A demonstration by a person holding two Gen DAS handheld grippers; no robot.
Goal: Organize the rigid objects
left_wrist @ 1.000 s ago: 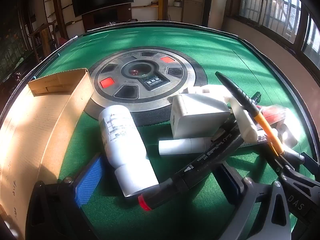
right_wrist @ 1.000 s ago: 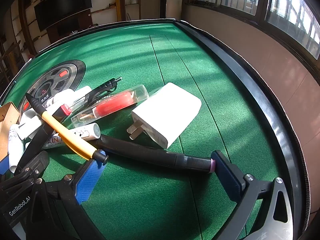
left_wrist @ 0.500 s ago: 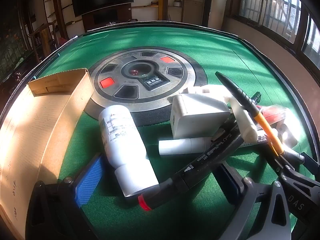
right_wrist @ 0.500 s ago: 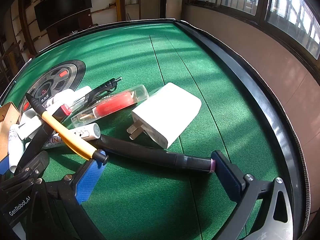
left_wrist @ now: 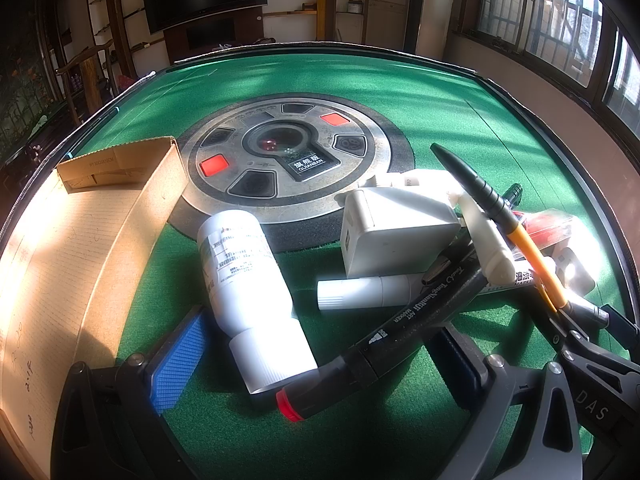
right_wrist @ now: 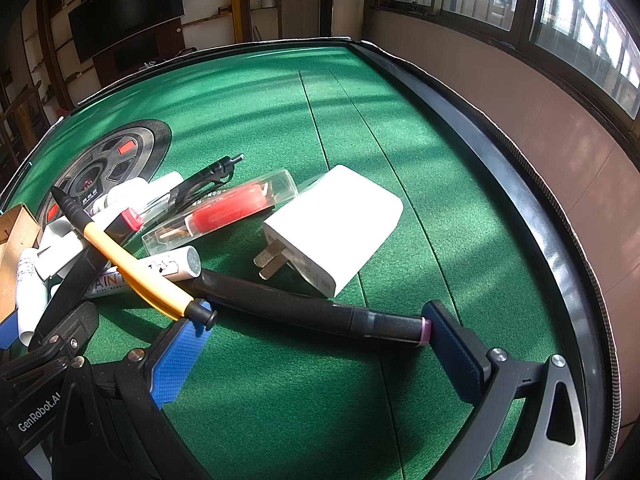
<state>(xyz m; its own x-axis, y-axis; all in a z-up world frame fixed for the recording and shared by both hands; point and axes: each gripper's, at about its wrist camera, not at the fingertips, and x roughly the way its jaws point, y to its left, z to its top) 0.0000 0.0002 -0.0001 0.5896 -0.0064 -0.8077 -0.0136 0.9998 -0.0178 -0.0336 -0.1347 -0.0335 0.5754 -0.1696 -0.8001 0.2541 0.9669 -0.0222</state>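
A pile of small objects lies on the green felt table (right_wrist: pixel 280 112). In the left wrist view my left gripper (left_wrist: pixel 316 360) is open around the cap end of a white bottle (left_wrist: pixel 248 288) and the red-tipped end of a black art marker (left_wrist: pixel 400 328). A white charger (left_wrist: pixel 396 232), a white tube (left_wrist: pixel 368 292) and a black-and-yellow pen (left_wrist: pixel 512 228) lie just beyond. In the right wrist view my right gripper (right_wrist: pixel 316 344) is open around a black marker with a purple end (right_wrist: pixel 312 312). The yellow pen (right_wrist: pixel 132 268) rests on my left finger (right_wrist: pixel 176 356). A white plug adapter (right_wrist: pixel 340 224) and a clear case with a red item (right_wrist: pixel 224 212) lie beyond.
An open cardboard box (left_wrist: pixel 60 248) stands at the left of the table, its edge also in the right wrist view (right_wrist: pixel 12 240). A round metal centre panel with red buttons (left_wrist: pixel 288 160) sits mid-table. The raised black table rim (right_wrist: pixel 520 184) runs along the right, with a wall and windows behind.
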